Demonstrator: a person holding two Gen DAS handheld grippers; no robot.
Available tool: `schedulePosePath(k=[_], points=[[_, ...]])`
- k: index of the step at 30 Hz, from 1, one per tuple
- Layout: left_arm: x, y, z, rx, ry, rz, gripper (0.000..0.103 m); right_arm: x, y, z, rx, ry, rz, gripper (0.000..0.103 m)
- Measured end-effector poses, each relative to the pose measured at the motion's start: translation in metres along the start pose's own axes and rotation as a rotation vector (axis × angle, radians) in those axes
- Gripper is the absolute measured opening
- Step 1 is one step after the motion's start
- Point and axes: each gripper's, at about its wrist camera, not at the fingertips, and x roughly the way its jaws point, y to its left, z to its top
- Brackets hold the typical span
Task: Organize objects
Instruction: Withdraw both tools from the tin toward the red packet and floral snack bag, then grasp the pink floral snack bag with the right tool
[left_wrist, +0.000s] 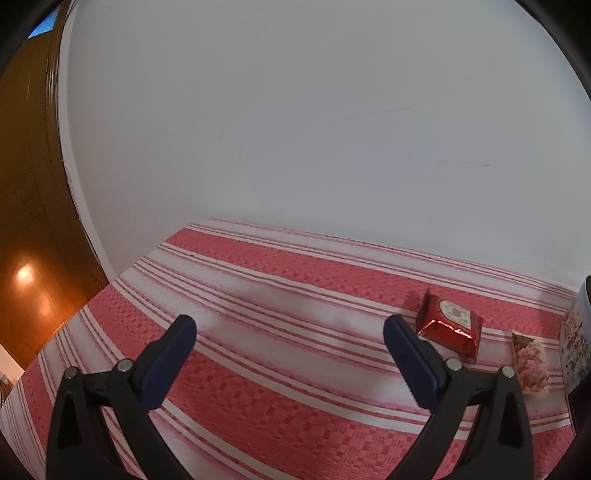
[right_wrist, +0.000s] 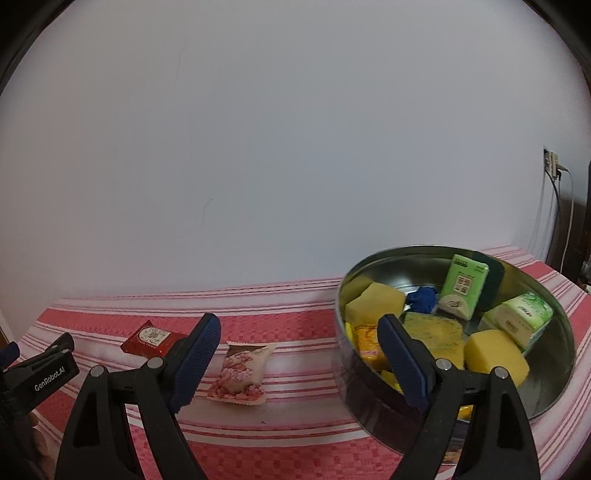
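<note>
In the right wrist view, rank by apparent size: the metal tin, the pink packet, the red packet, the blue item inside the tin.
1. metal tin
2. pink packet
3. red packet; it lies farther away, so this gap is unsure
4. blue item, partly hidden

Snacks and tin on the worktop

The foil packet lies beyond the right tongs' left finger, the pouch between the fingers, the filled tin right of them.
</note>
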Motion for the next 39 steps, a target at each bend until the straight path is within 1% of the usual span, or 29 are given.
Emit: schedulePosePath(k=[6,11,14,17,21,23,24,25,29,31,34,39], points=[[-0.003,0.0,-0.004,-0.012,0.008,0.002,0.102,0.021,0.014,0.0,-0.023,0.108,0.057,0.088],[-0.002,0.0,-0.003,-0.007,0.014,-0.001,0.102,0.045,0.039,-0.003,-0.089,0.227,0.104,0.088],[0.003,0.002,-0.003,-0.009,0.019,-0.003,0.102,0.057,0.05,-0.004,-0.12,0.27,0.097,0.088],[0.001,0.001,-0.003,-0.009,0.023,-0.003,0.102,0.069,0.054,-0.005,-0.123,0.317,0.09,0.088],[0.0,0.002,-0.002,-0.006,0.025,-0.001,0.102,0.09,0.055,-0.008,-0.111,0.407,0.082,0.087],[-0.001,0.001,-0.003,-0.004,0.027,-0.001,0.102,0.099,0.056,-0.01,-0.103,0.447,0.09,0.08],[0.0,0.001,-0.003,-0.003,0.029,0.0,0.102,0.102,0.055,-0.012,-0.102,0.467,0.094,0.071],[0.001,0.001,-0.003,-0.004,0.03,0.002,0.102,0.106,0.057,-0.013,-0.105,0.486,0.094,0.066],[0.0,0.0,-0.003,-0.003,0.03,0.006,0.102,0.106,0.067,-0.013,-0.15,0.475,0.096,0.057],[0.001,-0.001,-0.003,-0.003,0.03,0.009,0.102,0.104,0.069,-0.013,-0.159,0.471,0.123,0.046],[0.003,-0.003,-0.003,0.003,0.032,0.006,0.102,0.103,0.068,-0.013,-0.147,0.467,0.148,0.041],[0.01,-0.005,-0.003,0.017,0.055,0.002,0.103,0.099,0.048,-0.009,-0.04,0.441,0.22,0.04]])
